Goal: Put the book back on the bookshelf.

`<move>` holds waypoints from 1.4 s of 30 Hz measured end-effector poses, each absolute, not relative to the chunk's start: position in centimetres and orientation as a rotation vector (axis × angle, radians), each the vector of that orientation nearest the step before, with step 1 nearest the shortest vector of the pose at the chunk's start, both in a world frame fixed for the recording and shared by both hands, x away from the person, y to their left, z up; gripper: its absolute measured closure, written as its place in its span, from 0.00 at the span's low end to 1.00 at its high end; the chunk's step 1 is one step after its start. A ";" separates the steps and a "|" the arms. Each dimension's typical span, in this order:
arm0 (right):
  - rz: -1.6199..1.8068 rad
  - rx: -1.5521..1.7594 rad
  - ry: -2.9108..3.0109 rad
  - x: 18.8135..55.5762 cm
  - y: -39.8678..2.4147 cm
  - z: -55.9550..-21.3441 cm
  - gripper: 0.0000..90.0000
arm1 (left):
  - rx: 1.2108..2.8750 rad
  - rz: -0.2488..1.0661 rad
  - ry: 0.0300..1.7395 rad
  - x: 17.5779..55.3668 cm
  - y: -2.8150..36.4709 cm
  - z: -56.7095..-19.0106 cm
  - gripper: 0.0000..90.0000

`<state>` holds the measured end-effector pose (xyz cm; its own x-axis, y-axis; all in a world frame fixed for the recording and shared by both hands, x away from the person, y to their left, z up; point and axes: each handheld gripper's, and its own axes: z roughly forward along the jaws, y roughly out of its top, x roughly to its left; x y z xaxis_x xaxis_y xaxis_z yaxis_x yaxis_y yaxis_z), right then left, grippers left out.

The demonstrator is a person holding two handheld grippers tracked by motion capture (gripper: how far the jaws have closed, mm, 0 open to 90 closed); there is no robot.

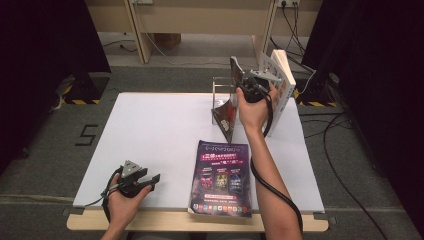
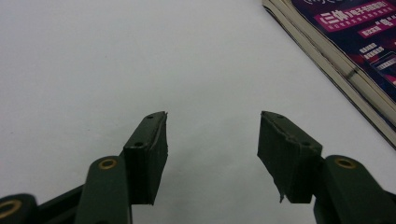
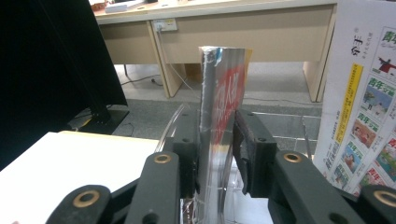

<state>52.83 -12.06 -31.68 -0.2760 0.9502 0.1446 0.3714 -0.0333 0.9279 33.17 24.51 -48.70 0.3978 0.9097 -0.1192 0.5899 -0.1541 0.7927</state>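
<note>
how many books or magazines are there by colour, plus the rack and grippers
dark purple magazine lying flat: 1
dark glossy magazine standing in the rack: 1
white book standing at the rack's right: 1
clear rack: 1
grippers: 2, left gripper and right gripper
total: 6

Flat purple magazine (image 1: 221,179), white table (image 1: 150,130)

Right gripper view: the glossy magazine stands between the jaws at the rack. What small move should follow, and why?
Probably draw the right hand-held gripper straight back. Its jaws stand a little apart around the glossy magazine, with a gap at the right pad, and the magazine stands upright in the wire rack beside the white book. Backing off straight should avoid tipping it.
</note>
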 end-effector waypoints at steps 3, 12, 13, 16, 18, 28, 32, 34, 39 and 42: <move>1.290 1.413 1.677 53.3 -11.8 -31.5 0.77 | 1.853 0.500 1.292 33.2 24.5 -48.7 0.47; 1.286 1.462 1.685 54.9 -11.6 -31.6 0.80 | 1.849 0.496 1.296 33.2 24.6 -48.8 0.47; 1.282 1.473 1.685 55.0 -11.6 -31.5 0.80 | 1.848 0.496 1.297 33.2 24.6 -48.8 0.47; 1.282 1.479 1.688 55.2 -11.7 -31.2 0.81 | 1.849 0.495 1.297 33.3 24.6 -48.8 0.47; 1.287 1.485 1.682 55.4 -11.7 -31.0 0.81 | 1.849 0.495 1.296 33.2 24.6 -48.8 0.47; 1.292 1.494 1.718 55.6 -12.0 -30.8 0.96 | 1.847 0.491 1.298 33.2 24.7 -48.7 0.48; 1.300 1.491 1.746 55.5 -12.2 -30.6 0.96 | 1.850 0.489 1.296 33.2 24.7 -48.8 0.48; 1.322 1.459 1.762 55.2 -12.3 -30.5 0.96 | 1.850 0.488 1.296 33.2 24.6 -48.8 0.48; 1.417 1.361 1.772 54.1 -12.9 -30.2 0.96 | 1.853 0.486 1.298 33.2 24.5 -48.8 0.48; 1.453 1.325 1.739 53.4 -13.2 -29.6 0.97 | 1.851 0.488 1.295 33.2 24.5 -48.9 0.48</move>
